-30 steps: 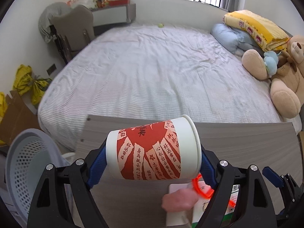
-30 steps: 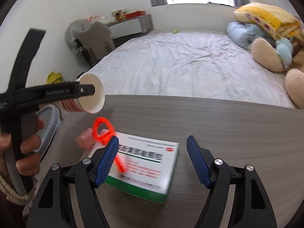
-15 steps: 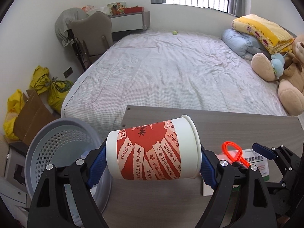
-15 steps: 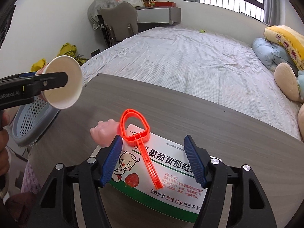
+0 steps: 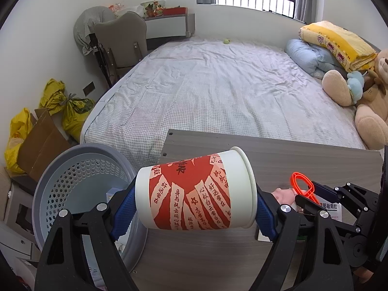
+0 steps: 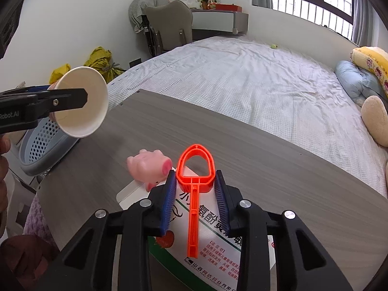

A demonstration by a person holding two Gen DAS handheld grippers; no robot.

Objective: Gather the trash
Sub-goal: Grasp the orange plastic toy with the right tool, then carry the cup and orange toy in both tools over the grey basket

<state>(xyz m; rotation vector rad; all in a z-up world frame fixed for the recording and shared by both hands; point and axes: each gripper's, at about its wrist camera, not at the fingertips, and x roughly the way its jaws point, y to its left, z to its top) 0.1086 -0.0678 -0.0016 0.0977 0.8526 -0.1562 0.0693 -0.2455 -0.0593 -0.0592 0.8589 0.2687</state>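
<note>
A red-and-white paper cup lies sideways between the blue pads of my left gripper, which is shut on it. The cup hangs over the table's left edge, beside the grey perforated basket. In the right wrist view the cup's open mouth faces the camera. An orange plastic loop tool lies on a white and green medicine box. My right gripper is closing on it, and both pads touch the sides of the loop.
A pink pig toy lies on the grey wooden table, just left of the right gripper. Beyond the table is a bed with pillows and a teddy bear. Yellow bags and cardboard stand by the left wall.
My left gripper carried the cup leftward, bringing the basket into view below it. The right gripper's jaws narrowed from wide apart to touching the orange tool's loop.
</note>
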